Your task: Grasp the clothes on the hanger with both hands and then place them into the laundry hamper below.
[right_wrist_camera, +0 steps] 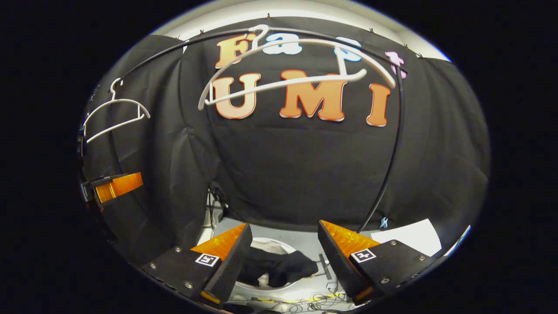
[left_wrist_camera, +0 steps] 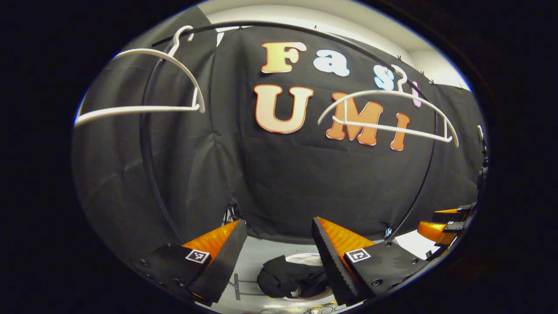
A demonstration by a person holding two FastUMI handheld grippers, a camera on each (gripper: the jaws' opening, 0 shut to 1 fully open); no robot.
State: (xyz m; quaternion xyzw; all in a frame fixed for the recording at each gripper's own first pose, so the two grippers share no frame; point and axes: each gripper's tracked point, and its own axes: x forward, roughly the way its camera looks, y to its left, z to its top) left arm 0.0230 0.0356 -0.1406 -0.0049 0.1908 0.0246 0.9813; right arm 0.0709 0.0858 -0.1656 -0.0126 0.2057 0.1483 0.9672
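Note:
Two bare white hangers hang from the black rail (left_wrist_camera: 279, 26): one hanger (left_wrist_camera: 144, 83) at the upper left, the other hanger (left_wrist_camera: 388, 111) at the right. Dark clothes (left_wrist_camera: 285, 279) lie in the white laundry hamper (left_wrist_camera: 305, 258) on the floor below. My left gripper (left_wrist_camera: 279, 257) is open above them, nothing between its fingers. In the right gripper view the clothes (right_wrist_camera: 279, 267) drape over the hamper rim (right_wrist_camera: 270, 242), and my right gripper (right_wrist_camera: 283, 261) is open and holds nothing. The other gripper (right_wrist_camera: 114, 186) shows far left; the right one (left_wrist_camera: 449, 224) shows at the far right edge.
The black cloth wall stands close behind the rail. A rail leg (right_wrist_camera: 392, 161) curves down to the floor at the right. A white sheet (right_wrist_camera: 407, 239) lies on the floor, and cables (right_wrist_camera: 301, 303) run along the near floor.

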